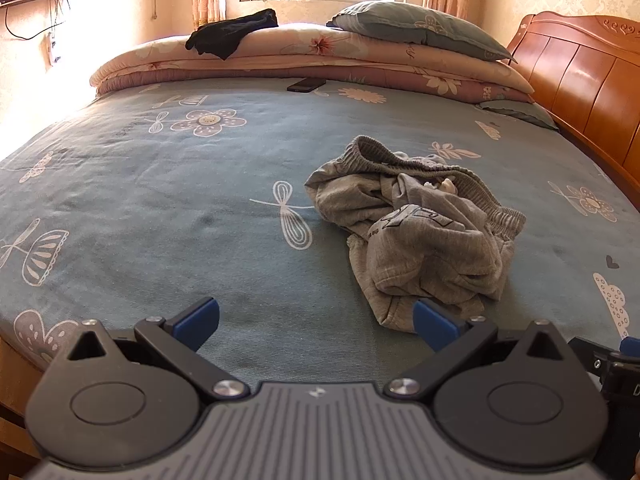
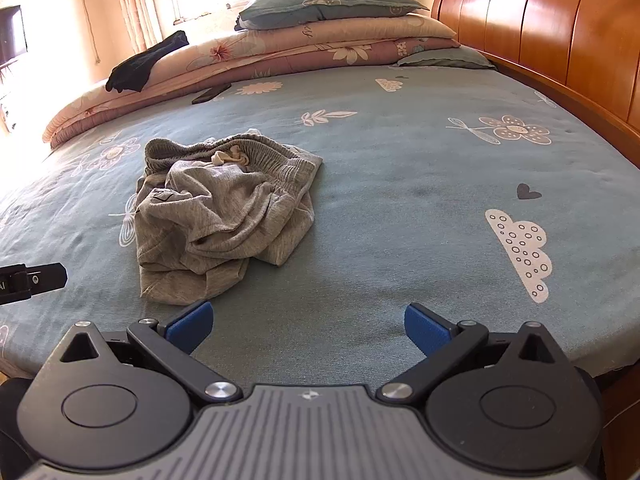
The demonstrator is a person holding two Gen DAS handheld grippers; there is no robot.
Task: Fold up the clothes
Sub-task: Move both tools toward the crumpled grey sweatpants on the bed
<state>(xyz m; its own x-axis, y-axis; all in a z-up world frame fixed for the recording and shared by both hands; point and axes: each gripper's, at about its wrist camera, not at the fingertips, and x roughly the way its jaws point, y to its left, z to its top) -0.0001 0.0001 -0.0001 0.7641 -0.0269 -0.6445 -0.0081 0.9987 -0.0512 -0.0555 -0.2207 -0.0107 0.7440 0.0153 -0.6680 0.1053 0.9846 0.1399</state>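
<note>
**Bed layout, both grippers at near edge**

Crumpled shorts [image 1: 416, 224] lie mid-bed on the sheet [image 1: 160, 200]. Left gripper [image 1: 316, 322] sits before them to their left, right gripper [image 2: 308, 326] to their right. Behind: phone [image 1: 306, 84], then folded quilts [image 1: 320, 56] carrying a pillow [image 1: 416, 28] and dark garment [image 1: 232, 34]. Headboard [image 1: 580, 72] far right.

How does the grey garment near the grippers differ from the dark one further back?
The grey garment lies crumpled on the blue sheet, near the grippers; the dark garment is draped over the folded quilts, far off. Grey shows a ribbed waistband; the dark one's details are unclear. Both are unfolded.
</note>
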